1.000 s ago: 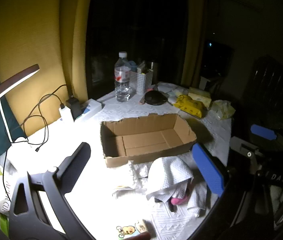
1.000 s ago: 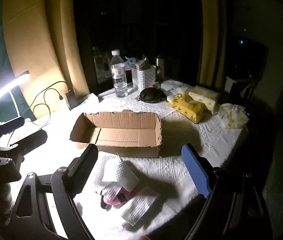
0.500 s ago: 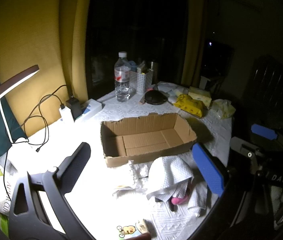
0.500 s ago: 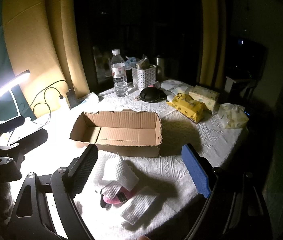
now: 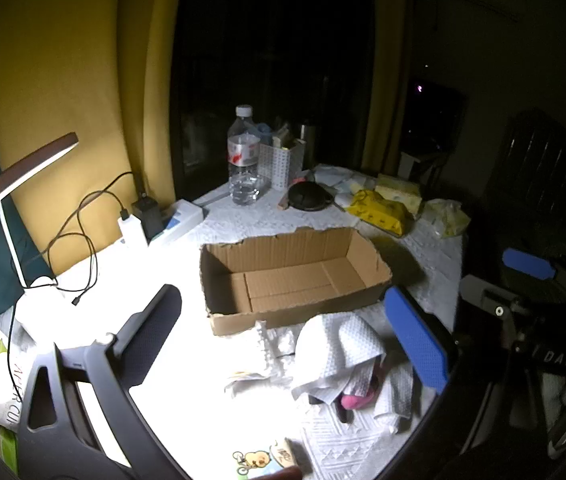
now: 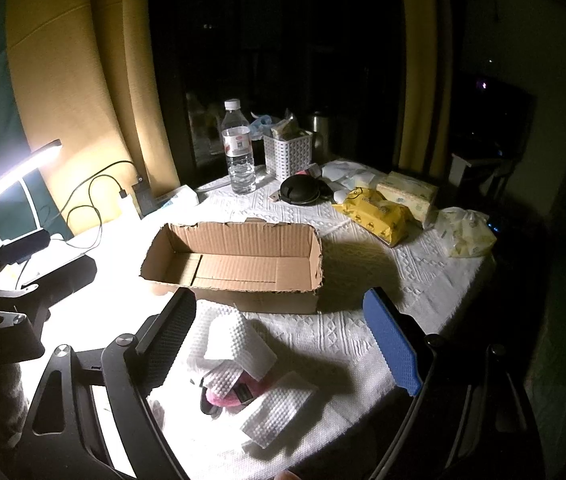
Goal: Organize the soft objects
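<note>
Both the left tool [image 5: 283, 328] and right tool [image 6: 281, 332] hang released and empty, and that white embossed cloth pile [image 6: 235, 344] looks light and floppy, so I'd pinch a bunched fold on top.

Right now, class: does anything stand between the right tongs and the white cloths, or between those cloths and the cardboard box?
Nothing visible does. The right tongs gape above the white cloths; the open cardboard box sits just behind.
</note>
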`<state>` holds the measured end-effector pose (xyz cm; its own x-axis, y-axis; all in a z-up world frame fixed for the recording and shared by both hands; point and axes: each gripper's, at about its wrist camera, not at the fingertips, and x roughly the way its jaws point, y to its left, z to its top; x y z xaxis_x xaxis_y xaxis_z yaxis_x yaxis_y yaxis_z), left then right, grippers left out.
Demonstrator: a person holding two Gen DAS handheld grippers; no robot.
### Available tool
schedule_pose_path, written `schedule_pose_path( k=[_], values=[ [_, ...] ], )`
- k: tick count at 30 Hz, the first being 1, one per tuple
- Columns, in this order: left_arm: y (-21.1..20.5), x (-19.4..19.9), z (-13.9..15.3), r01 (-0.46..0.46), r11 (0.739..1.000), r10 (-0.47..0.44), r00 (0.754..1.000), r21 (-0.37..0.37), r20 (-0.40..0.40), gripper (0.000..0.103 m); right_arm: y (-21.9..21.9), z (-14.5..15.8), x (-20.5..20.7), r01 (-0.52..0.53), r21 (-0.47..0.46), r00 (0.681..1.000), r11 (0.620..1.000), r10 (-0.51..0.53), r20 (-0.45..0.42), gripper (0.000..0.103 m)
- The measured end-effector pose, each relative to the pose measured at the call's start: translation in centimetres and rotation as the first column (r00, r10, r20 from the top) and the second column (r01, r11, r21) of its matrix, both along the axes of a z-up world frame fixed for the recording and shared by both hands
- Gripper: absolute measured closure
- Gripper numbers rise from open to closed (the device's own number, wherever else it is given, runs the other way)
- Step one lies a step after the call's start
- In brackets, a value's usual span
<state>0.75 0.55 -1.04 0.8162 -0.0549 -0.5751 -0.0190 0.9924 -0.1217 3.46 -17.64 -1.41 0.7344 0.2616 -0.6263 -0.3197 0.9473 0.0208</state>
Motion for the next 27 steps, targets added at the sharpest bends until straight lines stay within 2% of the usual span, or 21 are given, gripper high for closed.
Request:
schedule_pose_path(
  k=[13,17,22,27],
  values=[
    [0.1,0.0,0.0,-0.006,1.0,0.006,1.0,0.007,0.001,0.001,-0.2,0.1,-0.2,-0.006,0.004,1.0,1.0,0.006,0.001,0.015],
    [-0.7,0.1,-0.5,-0.008,1.0,0.009,1.0,0.028,-0.026,0.001,-0.9,-0.3,-0.3,-0.006,0.017,1.0,1.0,0.006,-0.012,0.015],
    [-1.2,-0.2,-3.3,0.004,0.999,0.001,0.994,0.04,-0.112,0.001,-1.4,-1.7,-0.9,-0.023,0.018,0.999,1.0,0.023,-0.032,0.015],
    [-1.6,-0.9,-6.2,-0.013,0.998,0.022,0.985,0.055,-0.172,0.001,-1.9,-4.3,-1.2,-0.041,0.003,0.996,0.999,0.041,-0.083,0.015]
  ],
)
